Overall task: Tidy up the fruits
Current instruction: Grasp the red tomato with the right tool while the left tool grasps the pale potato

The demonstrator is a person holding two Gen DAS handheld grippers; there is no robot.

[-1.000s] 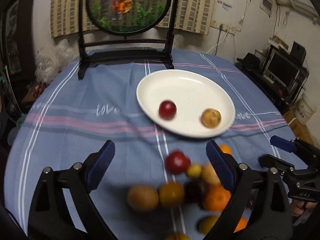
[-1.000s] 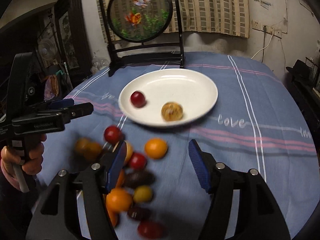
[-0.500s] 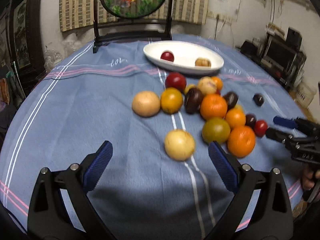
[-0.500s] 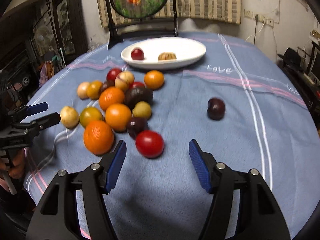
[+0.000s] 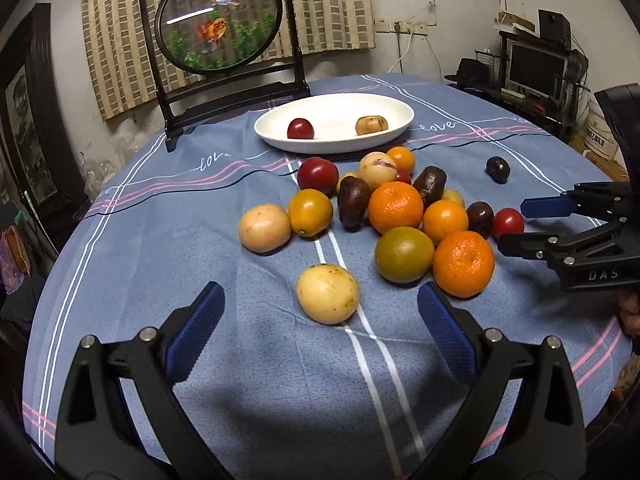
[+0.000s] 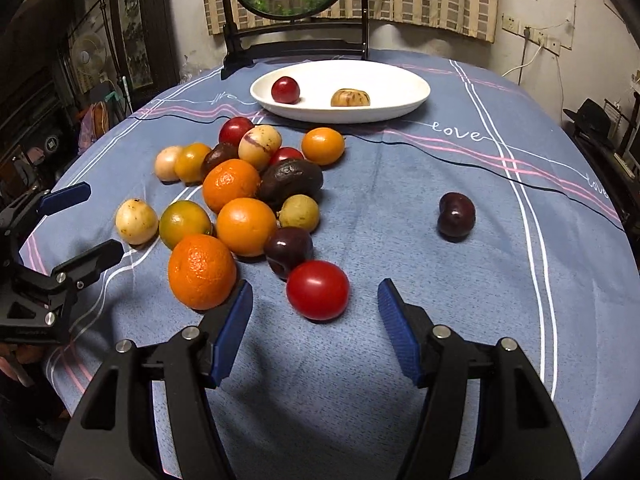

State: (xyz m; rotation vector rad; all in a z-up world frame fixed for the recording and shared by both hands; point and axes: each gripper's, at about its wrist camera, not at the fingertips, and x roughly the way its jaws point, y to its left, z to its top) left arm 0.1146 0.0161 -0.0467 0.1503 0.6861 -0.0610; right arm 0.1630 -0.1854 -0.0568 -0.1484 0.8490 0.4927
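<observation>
Tablecloth (image 5: 160, 280), blue and striped, fills both views. White plate (image 5: 400, 108) sits upper centre, holding a red fruit (image 5: 300, 128) and a tan one (image 5: 371, 125). Loose fruit pile (image 5: 396, 208) lies mid-frame; a dark plum (image 6: 456, 214) sits apart at right. Left gripper (image 5: 320, 336), jaws spread and empty, faces a pale fruit (image 5: 327, 299). Right gripper (image 6: 314, 322), jaws spread and empty, faces a red tomato (image 6: 317, 290). Risk: round fruit may roll off if nudged off-centre; the nearby orange (image 6: 202, 277) could be bumped.
</observation>
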